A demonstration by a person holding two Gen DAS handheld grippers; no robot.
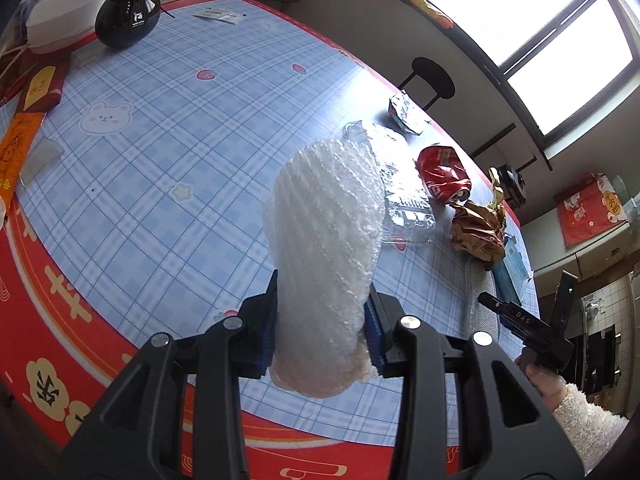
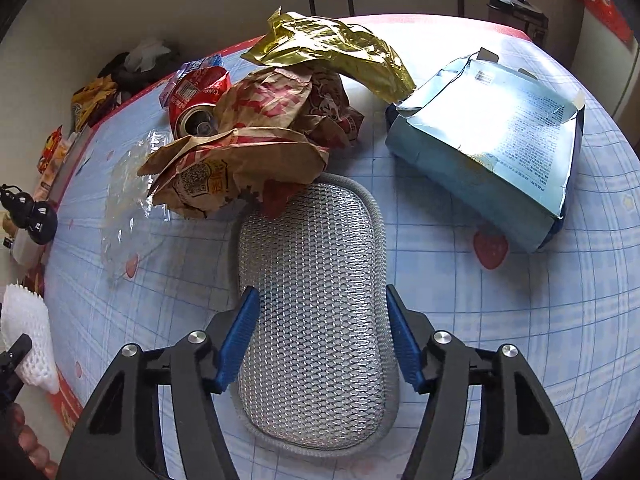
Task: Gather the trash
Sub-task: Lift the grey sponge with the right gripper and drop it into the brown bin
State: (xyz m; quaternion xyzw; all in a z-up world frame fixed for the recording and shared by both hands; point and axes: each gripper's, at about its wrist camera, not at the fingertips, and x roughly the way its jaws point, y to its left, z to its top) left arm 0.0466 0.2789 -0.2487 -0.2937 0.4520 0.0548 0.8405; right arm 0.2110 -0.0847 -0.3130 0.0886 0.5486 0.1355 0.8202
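Note:
My left gripper (image 1: 323,300) is shut on a white foam net sleeve (image 1: 328,232), held up above the table (image 1: 160,168). In the right wrist view, my right gripper (image 2: 320,292) straddles a grey mesh pad (image 2: 316,320) lying flat on the table, its blue pads (image 2: 236,340) set against the pad's long sides. Just beyond the mesh pad lie a crumpled brown paper bag (image 2: 248,148), a gold foil wrapper (image 2: 332,48), a crushed red can (image 2: 196,100) and a clear plastic tray (image 2: 128,184). A torn blue carton (image 2: 492,148) sits to the right.
A silver wrapper (image 1: 406,114) lies near the far table edge, with a black stool (image 1: 432,78) behind it. A black gourd-shaped bottle (image 1: 128,16), a white container (image 1: 60,20) and red and orange packets (image 1: 24,140) line the left side. A hand (image 1: 548,384) holds the right gripper.

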